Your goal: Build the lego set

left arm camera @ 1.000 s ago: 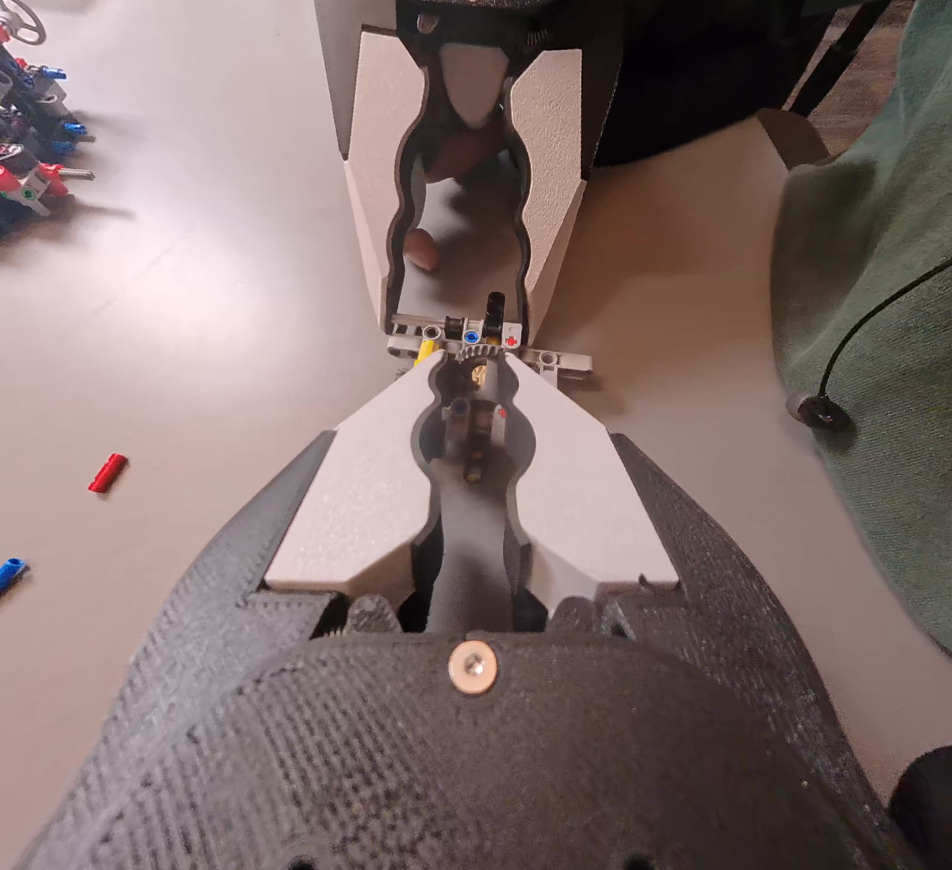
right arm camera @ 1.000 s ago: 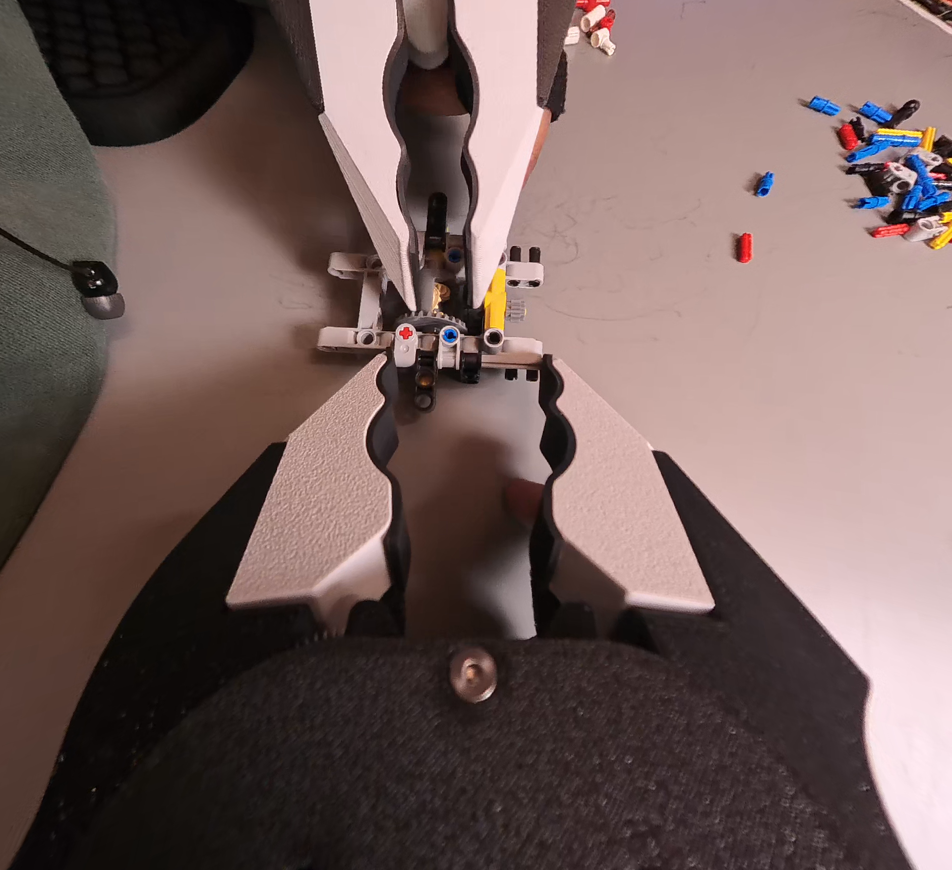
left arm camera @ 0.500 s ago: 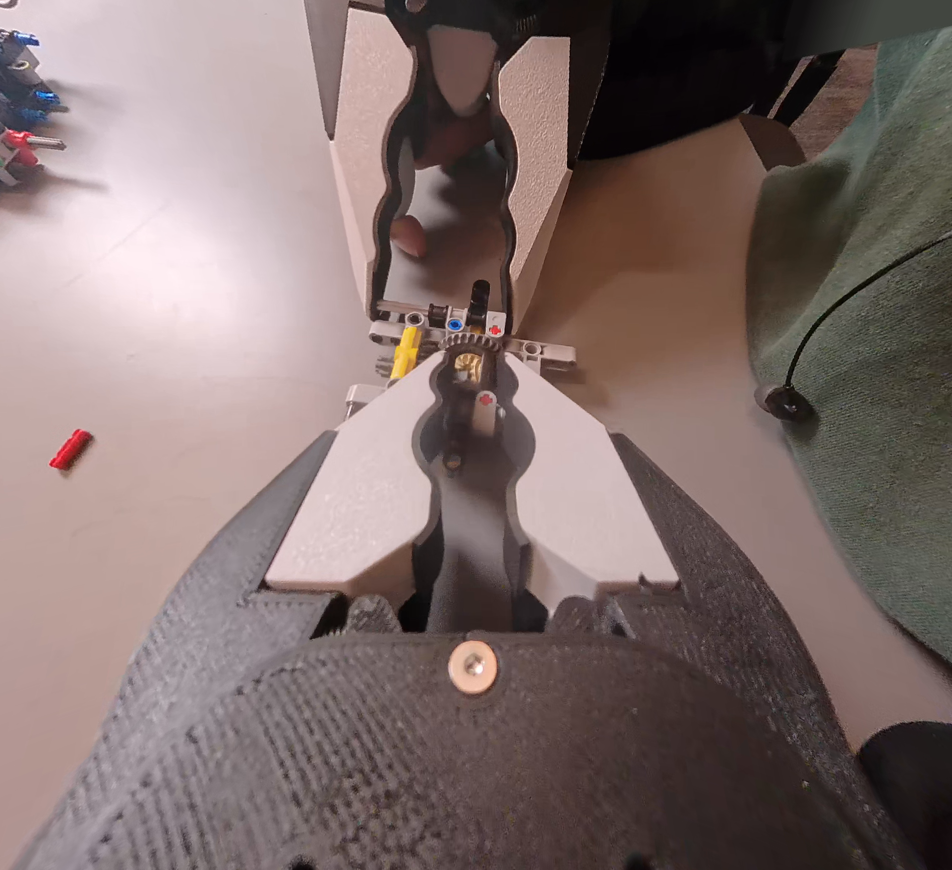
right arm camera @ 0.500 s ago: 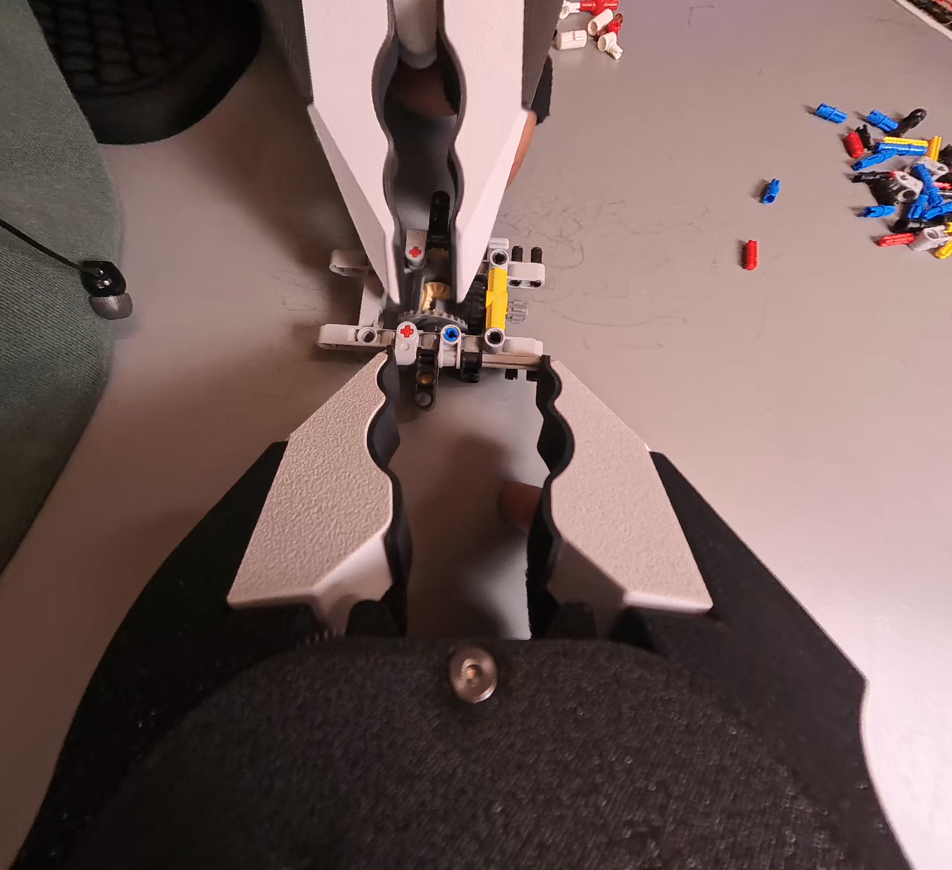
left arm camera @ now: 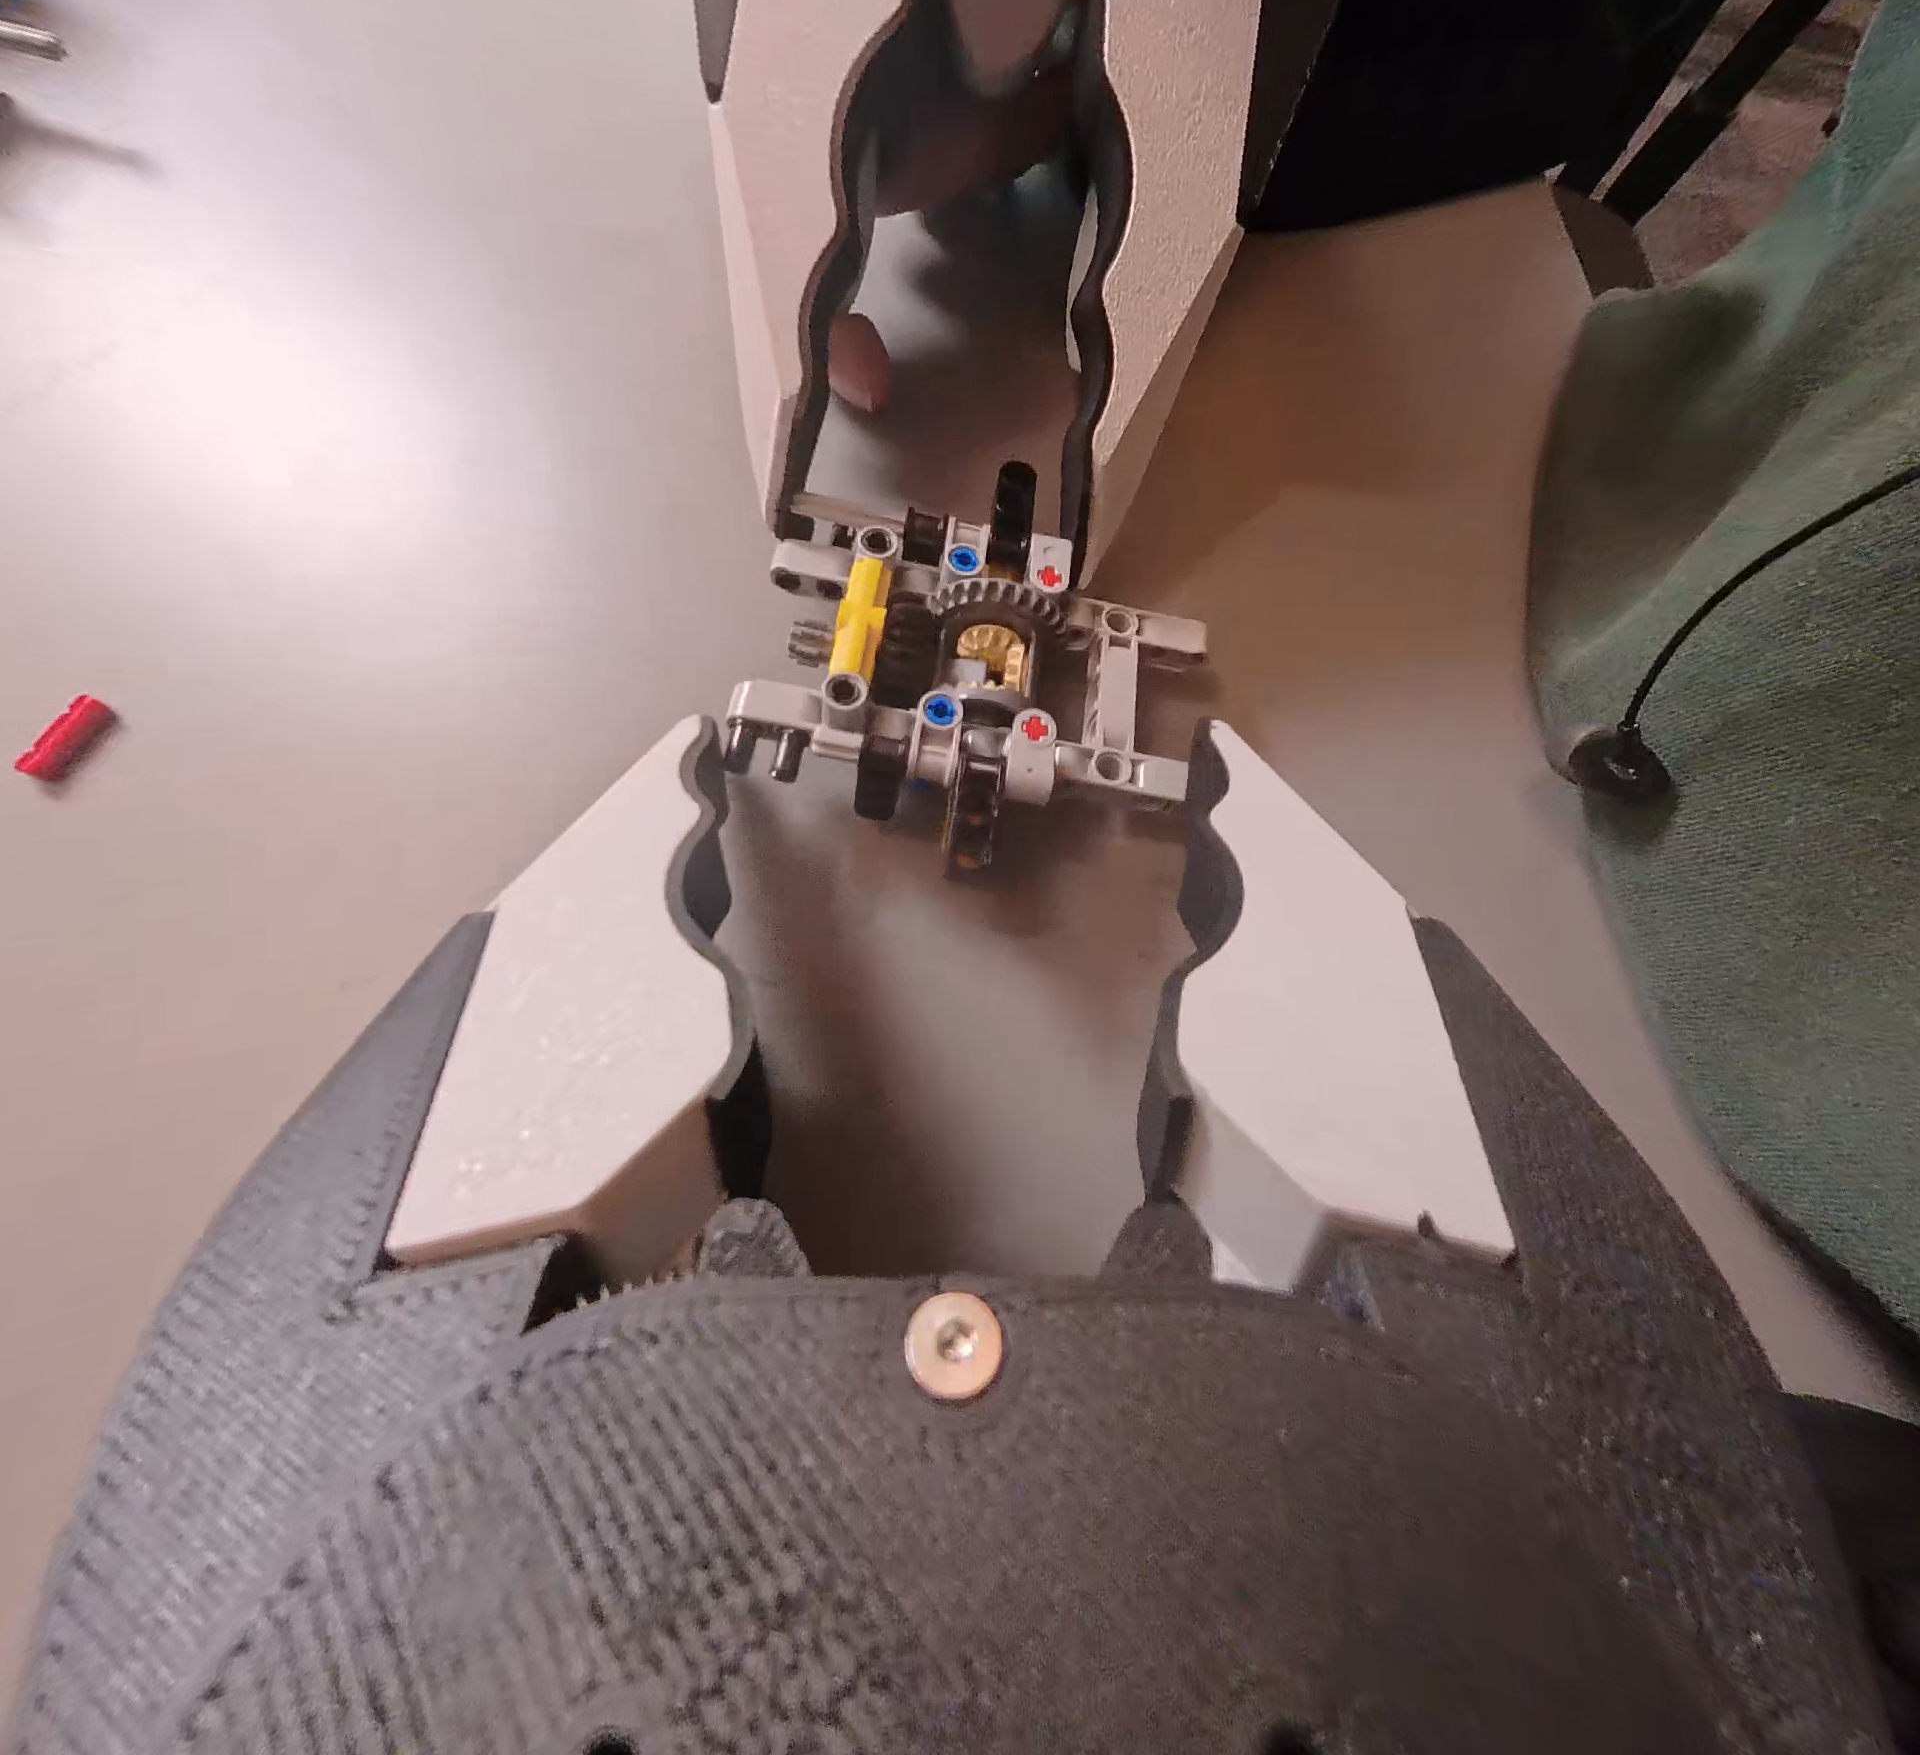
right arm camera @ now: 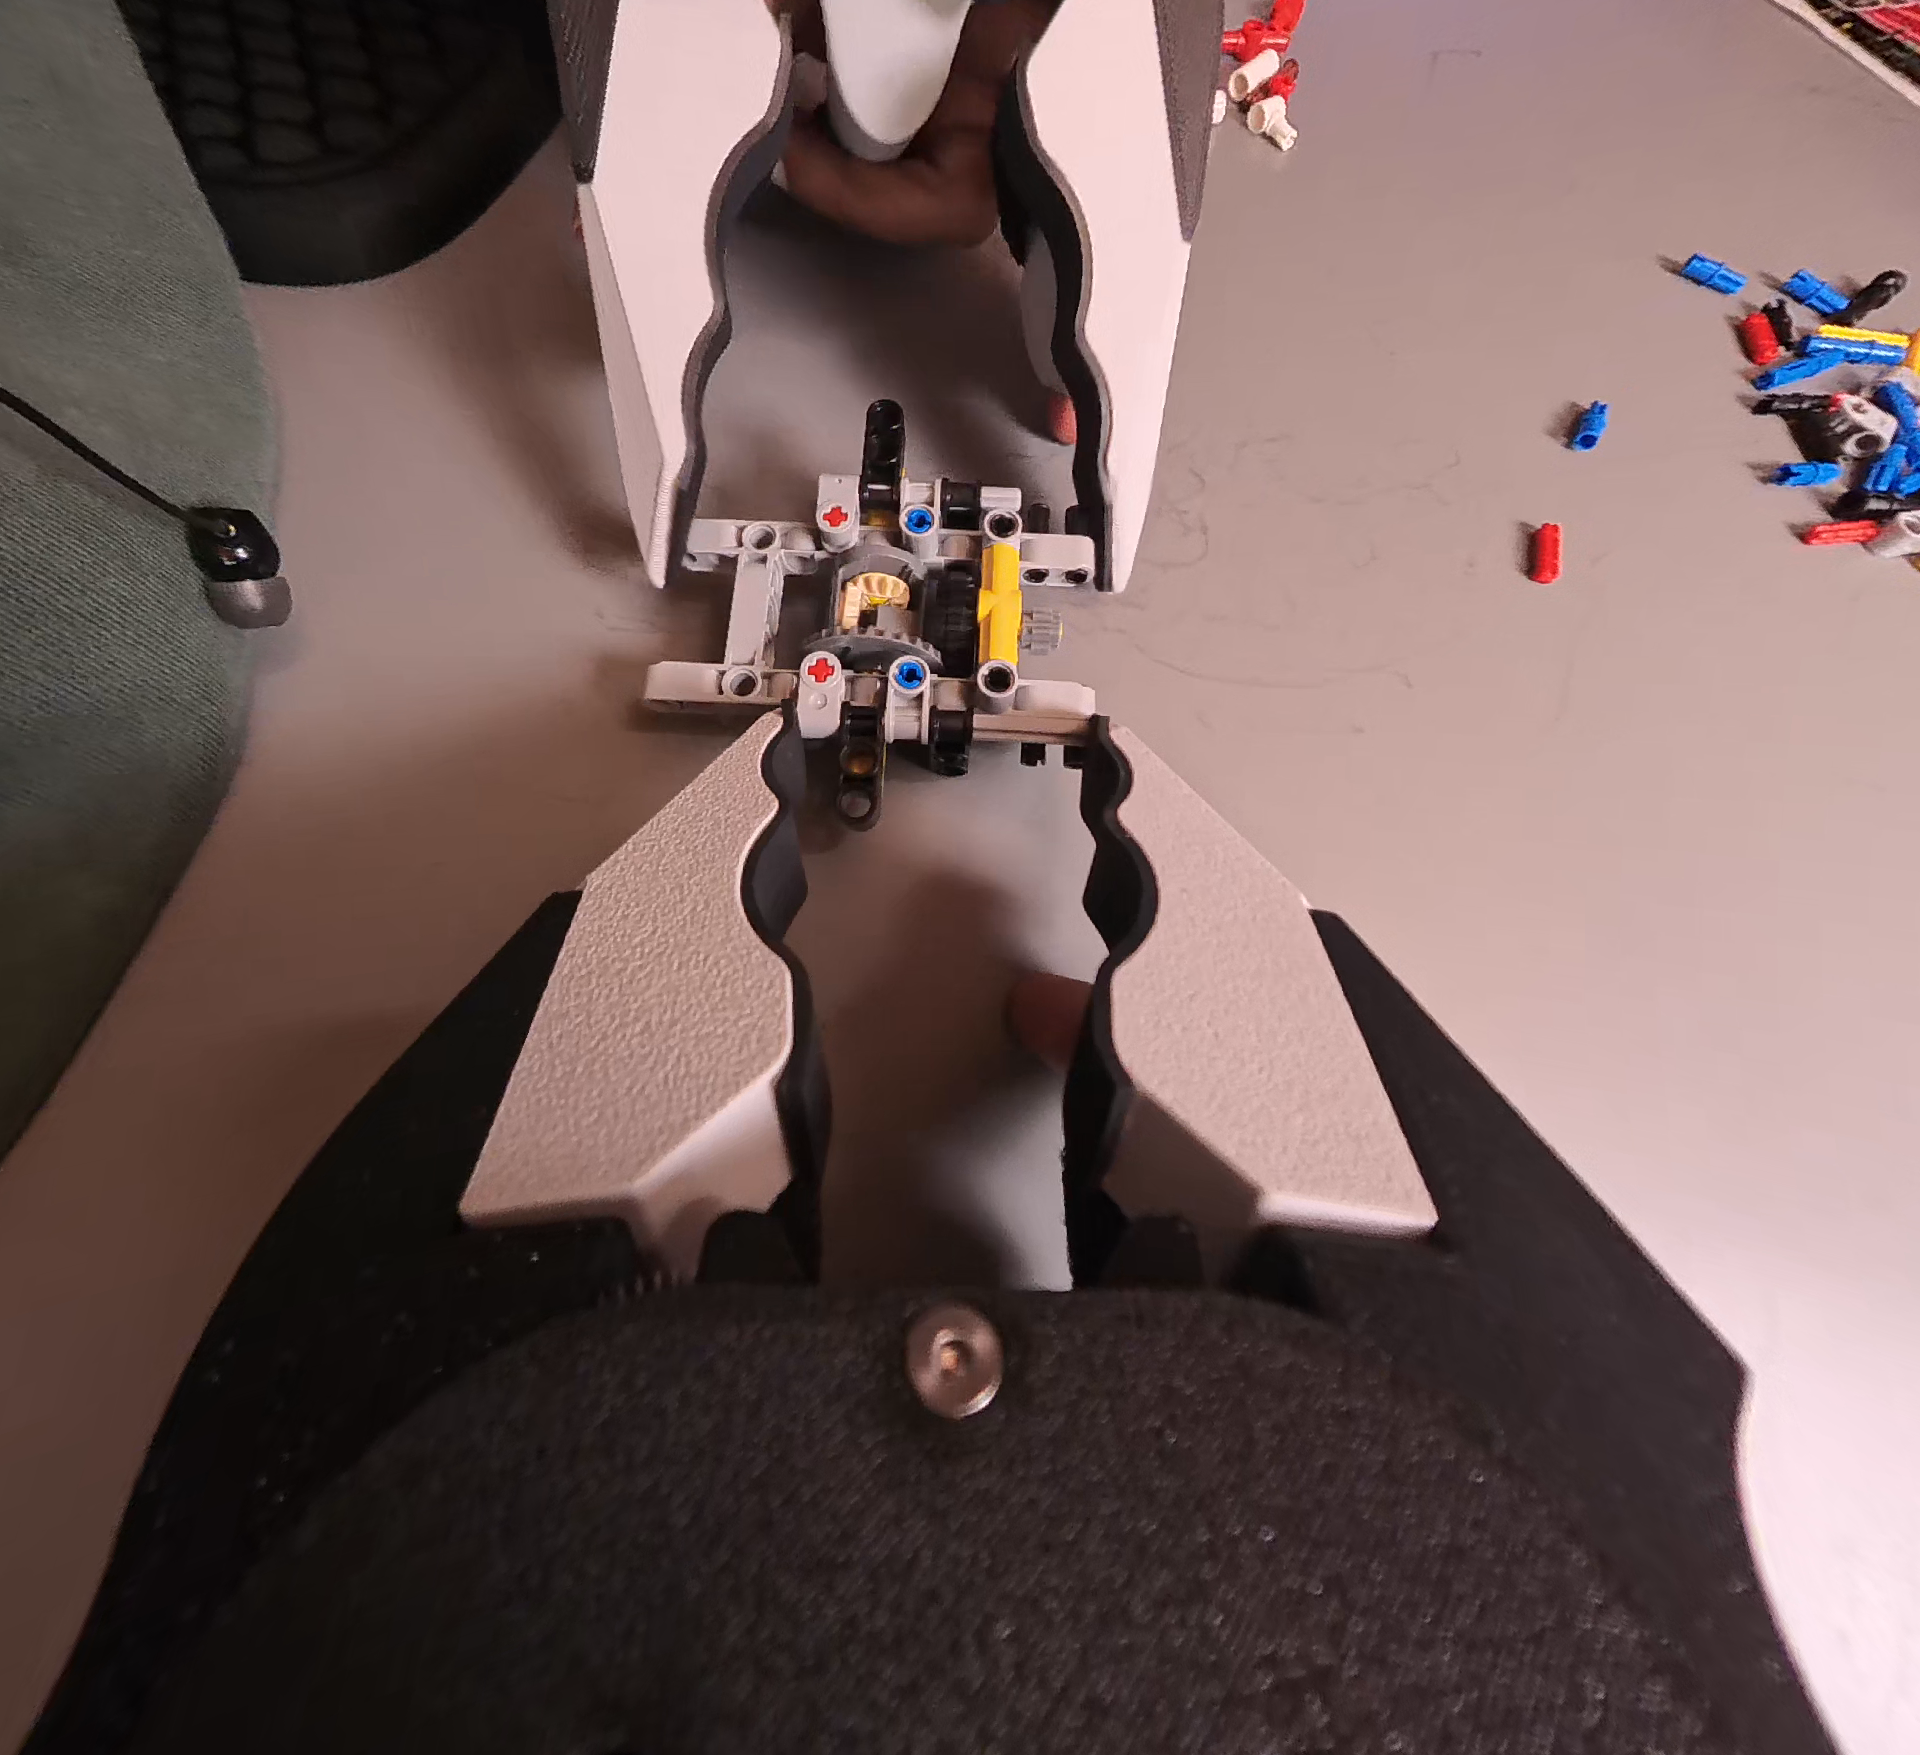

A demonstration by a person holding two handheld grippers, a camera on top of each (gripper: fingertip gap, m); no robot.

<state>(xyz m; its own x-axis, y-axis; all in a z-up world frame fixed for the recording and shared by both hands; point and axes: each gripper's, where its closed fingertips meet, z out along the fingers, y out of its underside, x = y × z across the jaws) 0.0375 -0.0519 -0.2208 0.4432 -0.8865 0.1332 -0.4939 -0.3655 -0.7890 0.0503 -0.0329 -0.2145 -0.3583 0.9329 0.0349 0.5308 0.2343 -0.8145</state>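
Lego assembly point(left arm camera: 971, 666) mid-frame on table point(left arm camera: 364, 355), between my claws.
Left gripper point(left arm camera: 956, 749) released; right gripper point(right arm camera: 935, 734) released, tips flanking frame.

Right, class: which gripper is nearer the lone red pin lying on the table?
Left. In the right wrist view the left gripper ends level with the red pin, across the model; the right gripper ends at its near side, farther back.
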